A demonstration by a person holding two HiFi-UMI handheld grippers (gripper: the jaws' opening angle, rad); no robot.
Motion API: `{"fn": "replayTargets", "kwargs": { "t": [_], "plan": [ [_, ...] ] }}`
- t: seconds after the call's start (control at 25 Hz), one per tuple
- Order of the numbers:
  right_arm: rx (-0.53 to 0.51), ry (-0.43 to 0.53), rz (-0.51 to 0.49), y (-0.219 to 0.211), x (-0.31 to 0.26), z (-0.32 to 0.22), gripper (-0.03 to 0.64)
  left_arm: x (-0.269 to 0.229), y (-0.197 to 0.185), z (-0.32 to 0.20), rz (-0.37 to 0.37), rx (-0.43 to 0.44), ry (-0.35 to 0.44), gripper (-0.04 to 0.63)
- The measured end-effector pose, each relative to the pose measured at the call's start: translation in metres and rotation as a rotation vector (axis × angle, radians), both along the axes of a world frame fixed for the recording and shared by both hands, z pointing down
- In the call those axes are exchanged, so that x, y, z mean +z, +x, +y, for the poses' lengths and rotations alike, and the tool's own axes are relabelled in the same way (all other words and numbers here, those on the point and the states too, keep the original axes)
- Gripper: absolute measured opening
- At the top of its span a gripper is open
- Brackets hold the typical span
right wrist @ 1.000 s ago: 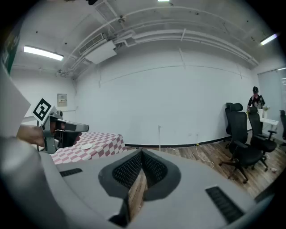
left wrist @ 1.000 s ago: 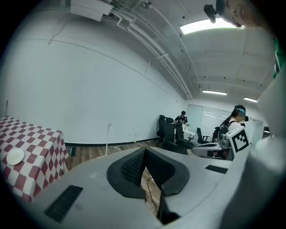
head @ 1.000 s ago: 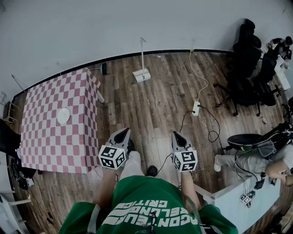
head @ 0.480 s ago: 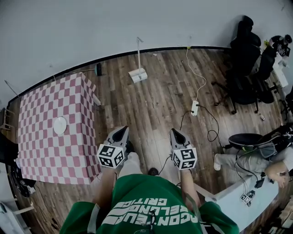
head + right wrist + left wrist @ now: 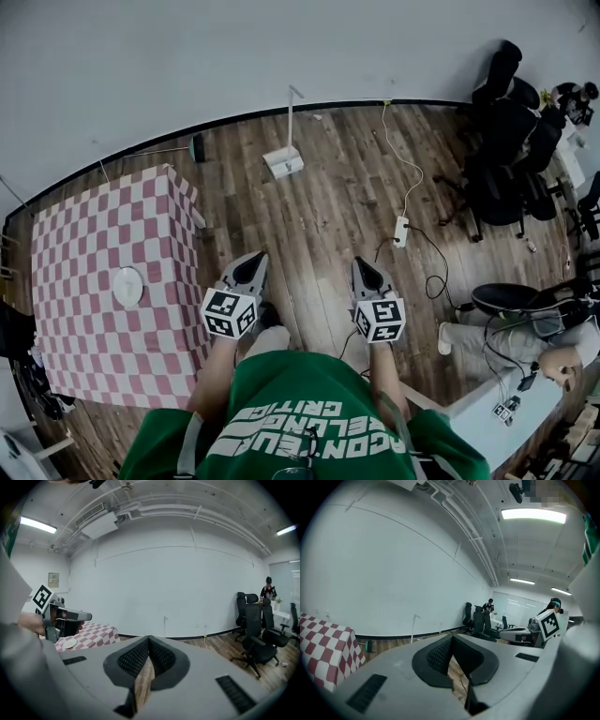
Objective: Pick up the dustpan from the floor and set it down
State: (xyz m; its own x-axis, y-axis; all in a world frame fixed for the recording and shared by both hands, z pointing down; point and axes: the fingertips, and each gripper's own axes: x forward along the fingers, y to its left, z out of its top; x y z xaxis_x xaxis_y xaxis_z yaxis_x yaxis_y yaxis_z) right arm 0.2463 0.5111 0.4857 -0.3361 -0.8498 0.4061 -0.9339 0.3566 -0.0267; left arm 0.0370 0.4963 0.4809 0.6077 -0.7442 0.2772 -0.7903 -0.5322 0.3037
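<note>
The white dustpan (image 5: 284,161) stands on the wooden floor near the far wall, its thin handle upright. The handle also shows in the left gripper view as dustpan (image 5: 414,627) and in the right gripper view as dustpan (image 5: 165,625), far ahead. My left gripper (image 5: 253,261) and right gripper (image 5: 362,266) are held side by side in front of the person's body, well short of it. Both are shut with nothing between the pads: left gripper (image 5: 451,637), right gripper (image 5: 149,639).
A table with a red-and-white checked cloth (image 5: 84,234) stands at the left, with a white plate (image 5: 127,286) on it. A power strip (image 5: 401,232) and its cables lie on the floor ahead to the right. Black office chairs (image 5: 506,159), a seated person (image 5: 525,337) and a white desk (image 5: 478,412) fill the right side.
The person has walked forward with both grippers; the checked table has slid lower in the head view. Both jaws stay shut.
</note>
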Motion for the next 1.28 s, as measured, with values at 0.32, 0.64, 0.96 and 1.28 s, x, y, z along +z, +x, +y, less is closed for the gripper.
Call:
{"fn": "replayTargets", "kwargs": {
  "t": [0.32, 0.64, 0.96, 1.28],
  "plan": [
    [0.031, 0.000, 0.015, -0.040, 0.006, -0.037, 0.008, 0.007, -0.042, -0.040, 0.000, 0.027, 0.005, -0.005],
    [0.049, -0.004, 0.036, -0.063, 0.007, -0.070, 0.008, 0.009, -0.063, -0.079, 0.010, 0.055, 0.008, -0.005],
    [0.011, -0.014, 0.024, -0.066, 0.010, -0.128, 0.008, 0.007, -0.068, -0.121, -0.024, 0.020, 0.007, -0.005],
    [-0.032, -0.021, 0.000, -0.067, 0.020, -0.246, 0.008, 0.011, -0.075, -0.218, -0.030, -0.031, -0.014, -0.005]
  ]
}}
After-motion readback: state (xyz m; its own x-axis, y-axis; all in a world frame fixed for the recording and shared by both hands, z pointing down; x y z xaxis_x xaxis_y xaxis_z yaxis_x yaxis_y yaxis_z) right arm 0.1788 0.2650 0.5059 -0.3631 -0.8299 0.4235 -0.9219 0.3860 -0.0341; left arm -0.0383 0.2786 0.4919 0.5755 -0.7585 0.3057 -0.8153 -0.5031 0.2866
